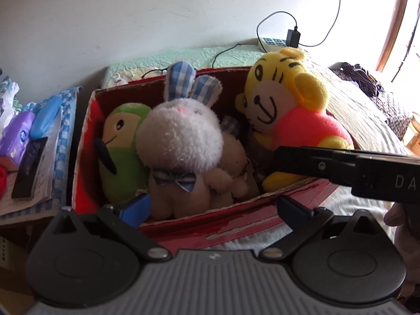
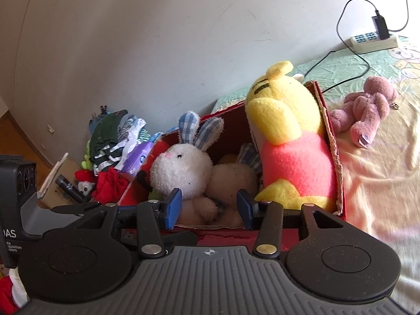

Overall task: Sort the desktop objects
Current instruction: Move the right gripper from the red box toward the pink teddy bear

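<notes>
A red cardboard box (image 1: 86, 141) (image 2: 331, 131) on the bed holds three plush toys. A green plush (image 1: 123, 157) lies at its left. In the middle sits a white rabbit (image 1: 183, 136) (image 2: 183, 168) with blue checked ears. The yellow tiger (image 1: 286, 99) (image 2: 291, 136) in a pink shirt leans on the right wall. My left gripper (image 1: 215, 207) is open at the box's near wall. The right gripper (image 2: 210, 208) is open too, over the near edge, with nothing between its blue pads (image 2: 174, 207). A pink plush (image 2: 365, 113) lies on the bed right of the box.
A power strip with a charger and cables (image 1: 273, 43) (image 2: 375, 40) lies by the wall. Left of the box are a purple pack (image 1: 15, 136), a blue case (image 1: 46, 115), a black device (image 1: 29, 168) and a clothes pile (image 2: 113, 134). The right gripper's body (image 1: 354, 168) crosses the left view.
</notes>
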A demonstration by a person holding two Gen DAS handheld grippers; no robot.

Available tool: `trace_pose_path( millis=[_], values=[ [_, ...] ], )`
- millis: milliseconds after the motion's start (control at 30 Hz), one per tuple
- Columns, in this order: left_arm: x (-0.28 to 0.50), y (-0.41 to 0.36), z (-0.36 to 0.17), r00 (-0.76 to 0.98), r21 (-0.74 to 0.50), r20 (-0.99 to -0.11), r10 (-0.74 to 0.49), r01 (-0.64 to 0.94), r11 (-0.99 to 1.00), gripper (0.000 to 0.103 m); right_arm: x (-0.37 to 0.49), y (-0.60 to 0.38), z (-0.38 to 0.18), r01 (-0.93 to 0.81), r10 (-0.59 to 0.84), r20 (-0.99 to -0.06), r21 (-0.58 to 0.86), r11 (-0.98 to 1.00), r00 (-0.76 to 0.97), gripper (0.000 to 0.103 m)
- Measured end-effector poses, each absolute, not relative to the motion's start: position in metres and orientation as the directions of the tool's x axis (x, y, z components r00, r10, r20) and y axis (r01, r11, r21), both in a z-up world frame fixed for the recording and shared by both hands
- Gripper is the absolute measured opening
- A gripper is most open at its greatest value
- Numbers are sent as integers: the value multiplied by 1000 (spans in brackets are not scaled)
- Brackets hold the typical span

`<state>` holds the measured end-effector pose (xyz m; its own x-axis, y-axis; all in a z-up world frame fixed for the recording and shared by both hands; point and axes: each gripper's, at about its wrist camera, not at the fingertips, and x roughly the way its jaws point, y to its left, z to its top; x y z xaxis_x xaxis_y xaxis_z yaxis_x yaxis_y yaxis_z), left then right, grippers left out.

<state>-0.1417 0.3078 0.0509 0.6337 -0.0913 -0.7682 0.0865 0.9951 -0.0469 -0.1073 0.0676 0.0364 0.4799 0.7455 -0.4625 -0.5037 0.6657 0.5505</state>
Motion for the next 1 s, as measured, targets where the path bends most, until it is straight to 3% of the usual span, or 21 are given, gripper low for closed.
trace_pose_path(
  millis=[533,767,1000],
  values=[
    [-160,273,69,618,7,-773,144,-219,976,102,-72,19,54,-637,924,-308,670,380,227,50],
    [-166,253,70,570,61,-778,263,-348,935,102,-52,-12,48,-621,964,-230,739,261,132,51],
    [-170,234,73,532,116,-768,357,-433,894,102,-35,-44,38,-577,972,-209,783,233,109,54]
  ],
)
